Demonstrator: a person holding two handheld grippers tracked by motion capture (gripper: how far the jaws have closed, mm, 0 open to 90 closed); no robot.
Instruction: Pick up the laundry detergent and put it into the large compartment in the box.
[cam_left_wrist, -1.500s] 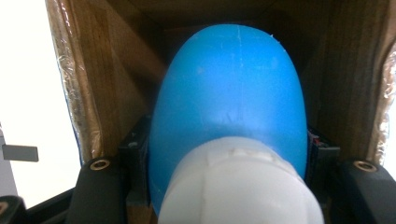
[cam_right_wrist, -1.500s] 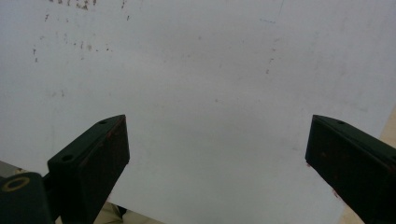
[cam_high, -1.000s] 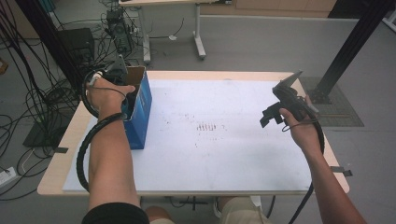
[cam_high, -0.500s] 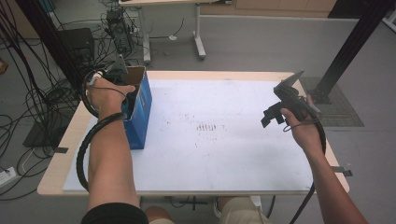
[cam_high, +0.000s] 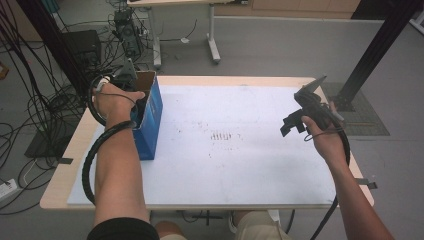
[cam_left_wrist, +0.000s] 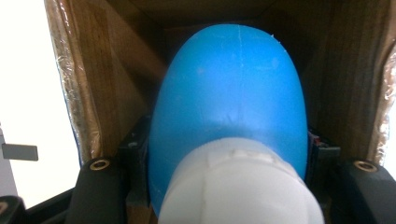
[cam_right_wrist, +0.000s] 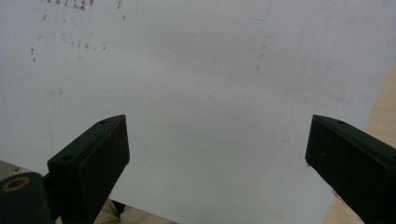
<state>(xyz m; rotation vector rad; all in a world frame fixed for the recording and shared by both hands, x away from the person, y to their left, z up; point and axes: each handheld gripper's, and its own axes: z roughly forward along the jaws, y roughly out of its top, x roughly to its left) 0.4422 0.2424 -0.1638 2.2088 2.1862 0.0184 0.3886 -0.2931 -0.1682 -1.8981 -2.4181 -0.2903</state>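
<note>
A light wooden table (cam_high: 70, 150) carries a large white sheet (cam_high: 240, 150) with a patch of small dark marks near its middle. At the sheet's left edge stands a tall open-topped cardboard box with blue outer sides (cam_high: 150, 117), brown on the inside.

The person's left hand (cam_high: 112, 100) holds the left gripper (cam_high: 129, 80) down inside the box's open top. The left gripper view shows its black jaws closed on a smooth blue rounded plastic object with a white cap-like end (cam_left_wrist: 231, 121), which sits inside the box between its brown walls.

The right gripper (cam_high: 295, 124) is held above the sheet's right side, well apart from the box. In the right gripper view its jaws stand wide apart with nothing between them, over bare sheet.

The risks appear to lie with the rounded object. Its curved, smooth sides could slip from the jaws if the grip loosens. Lifted at a tilt, it could catch the box wall and tip or drag the box, which the empty right gripper is too far away to steady.
</note>
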